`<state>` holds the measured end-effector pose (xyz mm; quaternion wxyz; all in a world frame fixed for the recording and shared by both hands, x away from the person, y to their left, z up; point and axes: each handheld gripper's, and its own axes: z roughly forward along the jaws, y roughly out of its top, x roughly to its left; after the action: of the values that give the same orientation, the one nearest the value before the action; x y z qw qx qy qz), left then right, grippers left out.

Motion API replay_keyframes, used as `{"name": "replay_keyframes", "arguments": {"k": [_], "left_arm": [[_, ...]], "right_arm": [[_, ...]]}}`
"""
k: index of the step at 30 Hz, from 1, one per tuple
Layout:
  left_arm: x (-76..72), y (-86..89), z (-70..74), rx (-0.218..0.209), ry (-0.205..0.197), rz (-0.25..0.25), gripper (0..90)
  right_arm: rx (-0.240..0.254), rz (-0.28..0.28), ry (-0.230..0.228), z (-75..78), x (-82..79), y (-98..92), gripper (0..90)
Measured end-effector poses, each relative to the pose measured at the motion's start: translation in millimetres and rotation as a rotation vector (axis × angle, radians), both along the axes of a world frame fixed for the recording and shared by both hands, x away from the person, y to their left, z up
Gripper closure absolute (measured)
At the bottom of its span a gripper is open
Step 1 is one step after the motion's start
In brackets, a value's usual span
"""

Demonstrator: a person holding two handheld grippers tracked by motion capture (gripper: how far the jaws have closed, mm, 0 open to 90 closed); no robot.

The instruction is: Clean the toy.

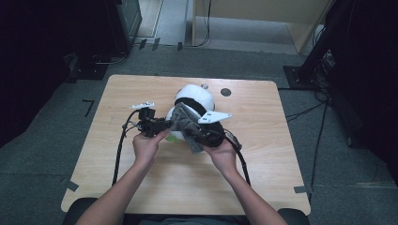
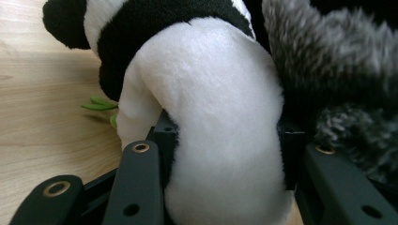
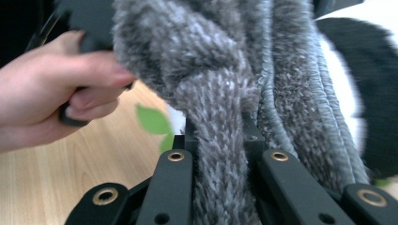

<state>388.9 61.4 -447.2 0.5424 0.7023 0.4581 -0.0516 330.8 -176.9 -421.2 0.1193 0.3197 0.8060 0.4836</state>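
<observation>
Nearest us, our left hand (image 1: 146, 146) and right hand (image 1: 223, 154) meet just in front of the panda (image 1: 195, 98), which sits near the middle of the surface (image 1: 141, 187). We carry a hand-held gripper in each. The left hand-held gripper (image 2: 225, 145) has its jaws clamped on a white part of the panda (image 2: 220, 131), the plush bulging between them. The right hand-held gripper (image 3: 219, 140) is clamped on a strand of the grey scarf (image 3: 220, 93), its jaws squeezed tight on the knit. In the high view the left hand-held gripper (image 1: 162, 125) comes at the panda from its left and the right hand-held gripper (image 1: 199, 136) from its front, with the scarf (image 1: 184, 119) bunched against the panda's near side between them. A green leaf (image 3: 152, 119) lies on the surface just beside the panda, under the scarf. Beyond the panda, a dark round mark (image 1: 225, 92) sits on the surface to its right, near the far edge.
</observation>
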Motion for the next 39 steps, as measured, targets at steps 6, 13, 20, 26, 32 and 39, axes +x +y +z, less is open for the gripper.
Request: {"name": "replay_keyframes", "arguments": {"k": [6,13,20,26,32,39], "left_arm": [[1.4,4.2,0.3,-0.019,0.012,0.018,57.2],[0.9,4.4,1.8,-0.045,0.016,0.020,57.2],[-0.6,4.7,3.7,-0.064,0.010,0.006,57.1],[0.4,6.3,1.7,-0.068,0.017,0.007,57.2],[1.1,13.6,4.4,-0.106,0.018,-0.001,57.3],[2.3,18.4,4.0,-0.097,0.015,-0.002,57.4]], "right_arm": [[-0.036,0.069,-0.011,-14.4,-7.8,22.6,80.8],[-0.122,0.118,-0.011,-35.4,-8.1,36.0,81.0],[-0.153,0.106,0.004,-52.8,-1.0,32.9,81.1],[-0.198,0.103,-0.001,-59.4,3.5,28.3,81.1],[-0.207,0.038,0.044,-66.1,15.7,10.6,80.9],[-0.215,-0.023,0.058,-62.1,22.8,-5.5,80.9]]}}
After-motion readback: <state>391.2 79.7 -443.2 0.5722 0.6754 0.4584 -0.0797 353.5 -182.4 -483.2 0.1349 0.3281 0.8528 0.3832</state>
